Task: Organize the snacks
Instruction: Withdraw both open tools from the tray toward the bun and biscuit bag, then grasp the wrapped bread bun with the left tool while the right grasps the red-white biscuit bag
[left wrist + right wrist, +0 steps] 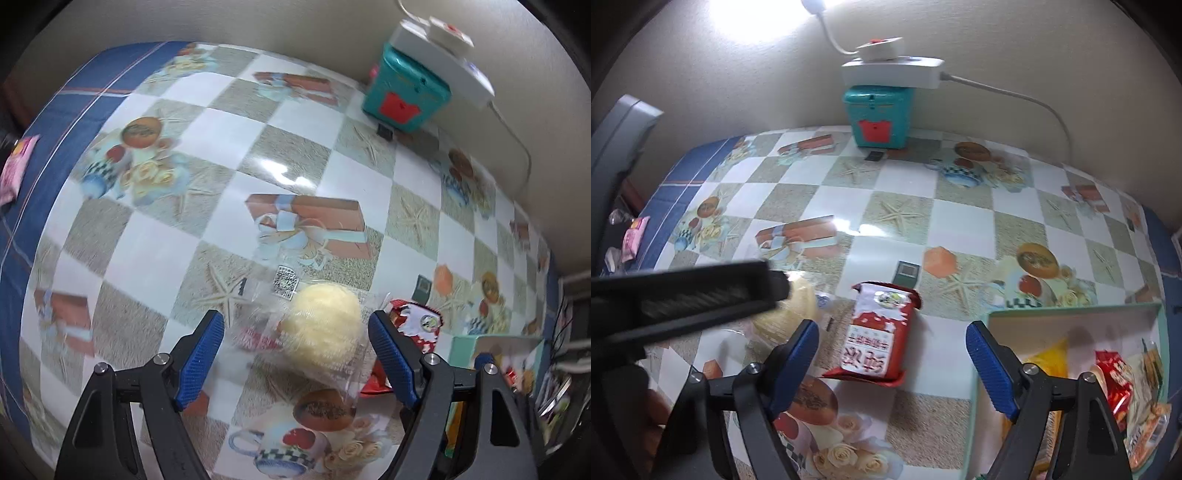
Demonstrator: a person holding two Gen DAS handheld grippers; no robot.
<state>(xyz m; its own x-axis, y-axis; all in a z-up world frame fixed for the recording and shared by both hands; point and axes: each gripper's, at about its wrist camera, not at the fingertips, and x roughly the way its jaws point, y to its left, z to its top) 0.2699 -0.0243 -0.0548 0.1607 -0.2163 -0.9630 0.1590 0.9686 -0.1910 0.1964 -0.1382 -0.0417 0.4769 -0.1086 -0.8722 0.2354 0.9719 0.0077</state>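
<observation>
Left tongs (pixel 297 354): seen nearest the lens in the left wrist view, blue pads spread apart and pointed steeply down; nothing is clamped, though the wrapped bun lies between them without being pressed.
Wrapped bun (pixel 325 328): a pale yellow round bun in a clear, crinkled wrapper, lying flat on the worktop between the left pads, slightly toward the 3 o'clock pad.
Bun handling: judged light, soft and easily squashed; the film is likely slippery and springy. A gentle hold across the bun's middle is advised, since a loose wrapper edge could slide out.
Red packet (pixel 877 334): a red and white snack sachet lying flat on the worktop, just beside the bun at its 3 o'clock in the left view, one edge tucked under the bun's wrapper.
Packet handling: judged light and pliable, with a glossy skin; it is best taken across its narrow width near the middle.
Right tongs (pixel 892 365): held apart above the red packet, with nothing gripped.
Snack box (pixel 1071 314): a mint-rimmed open box at 4 o'clock of the right view, already holding yellow and red packets.
Worktop (pixel 229 136): covered by a glossy checked cloth.
Teal box (pixel 879 114): at 12 o'clock against the wall, under a white power strip (pixel 892 72).
Pink packet (pixel 16 166): far off at 9 o'clock.
</observation>
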